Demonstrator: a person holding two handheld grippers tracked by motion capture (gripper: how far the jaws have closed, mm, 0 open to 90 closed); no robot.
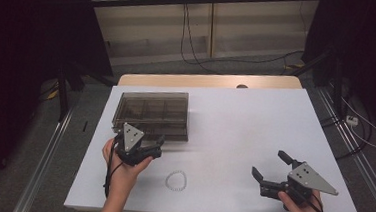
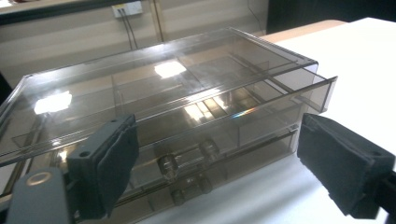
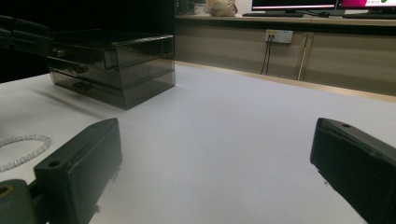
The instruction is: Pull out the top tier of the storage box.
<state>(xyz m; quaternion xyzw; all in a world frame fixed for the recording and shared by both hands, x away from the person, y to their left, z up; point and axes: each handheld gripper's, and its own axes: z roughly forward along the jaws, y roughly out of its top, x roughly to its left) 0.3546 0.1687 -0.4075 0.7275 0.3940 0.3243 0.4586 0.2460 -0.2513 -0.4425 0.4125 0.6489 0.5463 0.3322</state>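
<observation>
While the left gripper (image 1: 145,148) hovers at the lower left of the high view, right at the front edge of the smoky clear drawer box (image 1: 151,112), its jaws stand spread and hold nothing. In the left gripper view, the box (image 2: 159,93) spans most of the frame, and the upper drawer (image 2: 261,100) is slid out a little, its front panel jutting toward the right edge of the frame. Two small round knobs (image 2: 187,161) sit low in the middle of that view, between the two black pads; whether either pad touches the box cannot be told.

The right gripper (image 1: 270,172) sits at the lower right of the high view, above the bare white table (image 1: 255,120), its jaws wide apart and empty. In the right gripper view, the box (image 3: 114,65) stands at the upper left, well away from the pads.

A white bead bracelet (image 1: 176,180) lies flat on the table at the lower centre of the high view, between the two grippers and nearer the left one. It shows again at the left edge of the right gripper view (image 3: 23,149), just beside the left pad, apart from it.
</observation>
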